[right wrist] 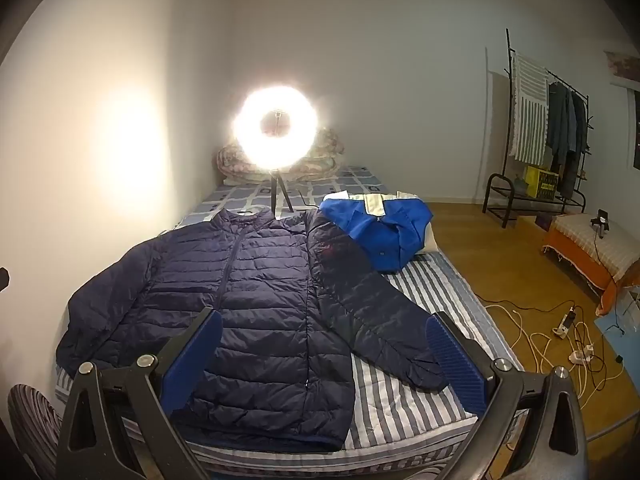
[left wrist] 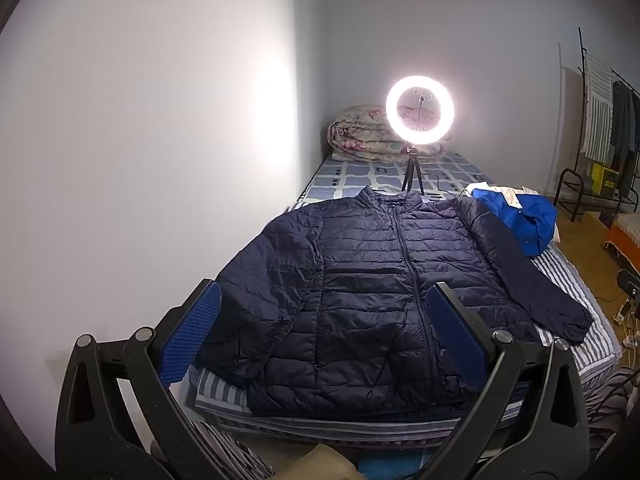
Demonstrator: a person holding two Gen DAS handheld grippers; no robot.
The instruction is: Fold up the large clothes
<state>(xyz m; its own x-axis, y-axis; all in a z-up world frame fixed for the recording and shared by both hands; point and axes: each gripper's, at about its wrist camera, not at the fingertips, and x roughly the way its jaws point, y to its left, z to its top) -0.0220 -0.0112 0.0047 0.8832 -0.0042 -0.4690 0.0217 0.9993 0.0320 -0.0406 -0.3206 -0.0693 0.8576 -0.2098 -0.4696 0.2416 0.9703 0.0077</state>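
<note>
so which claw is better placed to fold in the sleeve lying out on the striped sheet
Right. The right claw is open just before that sleeve; the left claw faces the jacket body and other sleeve.

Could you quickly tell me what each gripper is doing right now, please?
Left gripper: open, holding nothing, above the navy jacket.
Right gripper: open, holding nothing.
</note>
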